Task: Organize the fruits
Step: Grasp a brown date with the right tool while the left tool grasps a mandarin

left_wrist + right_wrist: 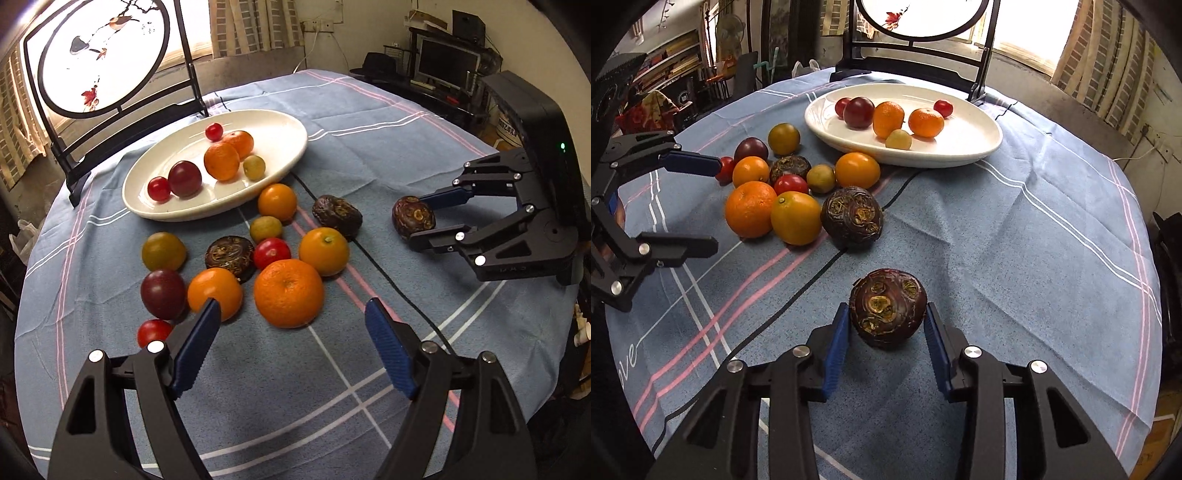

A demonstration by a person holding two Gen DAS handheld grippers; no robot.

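Your left gripper (291,314) hung above the blue plaid tablecloth (388,122) with its blue-padded fingers (197,345) spread wide and nothing between them, the left pad just in front of a small orange mandarin (215,293). Ahead of it sat the loose pile: a dark purple plum (163,293), a red cherry tomato (153,332), a greenish round fruit (163,251), a wrinkled dark brown passion fruit (231,257) and the big orange tangerine (289,292) nearest your open jaws. Farther back and to the left, the oval white ceramic plate (273,122) already carried two mandarins, a plum, two cherry tomatoes and one small green fruit, with the black-framed round painted screen (101,55) standing behind it. Moving right, a second dark passion fruit (337,215) lay alone beside the pile. Then your right gripper (888,326): its blue pads sat either side of a third dark purple passion fruit (888,308), which rested on the cloth well apart from the plate. The left pad looked to be touching it, the right pad right at its skin, but you could not tell whether the grip was truly tight.
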